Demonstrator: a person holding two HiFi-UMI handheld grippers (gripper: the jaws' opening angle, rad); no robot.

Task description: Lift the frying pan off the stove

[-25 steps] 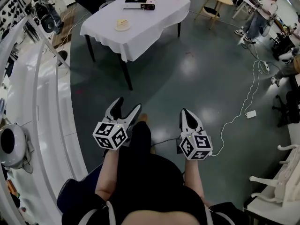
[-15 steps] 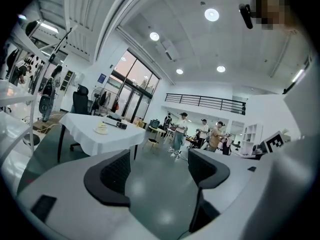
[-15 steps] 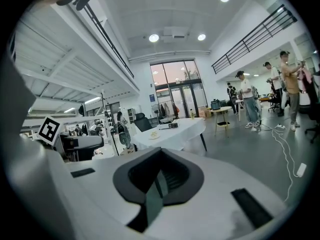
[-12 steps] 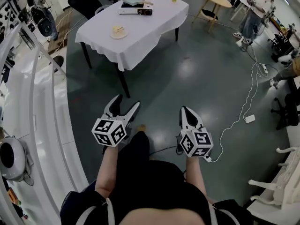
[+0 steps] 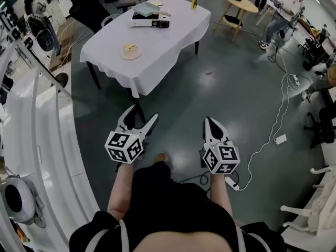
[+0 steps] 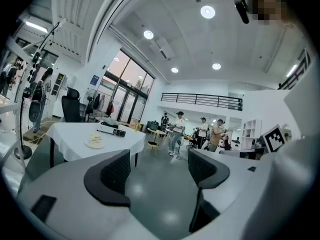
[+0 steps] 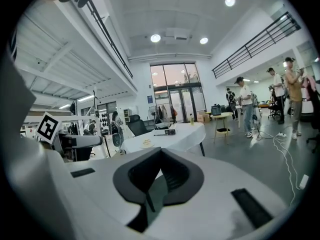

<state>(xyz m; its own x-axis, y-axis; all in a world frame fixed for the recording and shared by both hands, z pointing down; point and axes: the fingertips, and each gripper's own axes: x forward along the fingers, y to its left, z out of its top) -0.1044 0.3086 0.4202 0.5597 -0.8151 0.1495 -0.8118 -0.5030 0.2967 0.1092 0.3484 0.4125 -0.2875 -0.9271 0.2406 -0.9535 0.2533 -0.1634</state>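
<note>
No frying pan or stove can be told for sure. A table with a white cloth (image 5: 157, 46) stands ahead. On its far end lies a flat dark-and-white device (image 5: 150, 19), and nearer sits a small plate with food (image 5: 130, 50). My left gripper (image 5: 143, 115) is open and empty, held over the floor short of the table. My right gripper (image 5: 209, 121) is shut on nothing, beside it. In the left gripper view the open left gripper (image 6: 160, 166) frames floor, with the table (image 6: 75, 136) at left. Past the closed right gripper (image 7: 160, 176), the right gripper view shows the table (image 7: 172, 136).
A white curved counter (image 5: 31, 140) with a round white appliance (image 5: 18, 201) runs along the left. A black office chair (image 5: 89, 4), a round wooden table (image 5: 244, 1) and a yellow bottle (image 5: 194, 3) are at the back. A cable with power strip (image 5: 281, 139) crosses the floor; people (image 5: 275, 20) stand far right.
The person has walked forward: the table sits lower and fuller in view, and the round appliance has slid down the left edge. Both grippers keep their pose.
</note>
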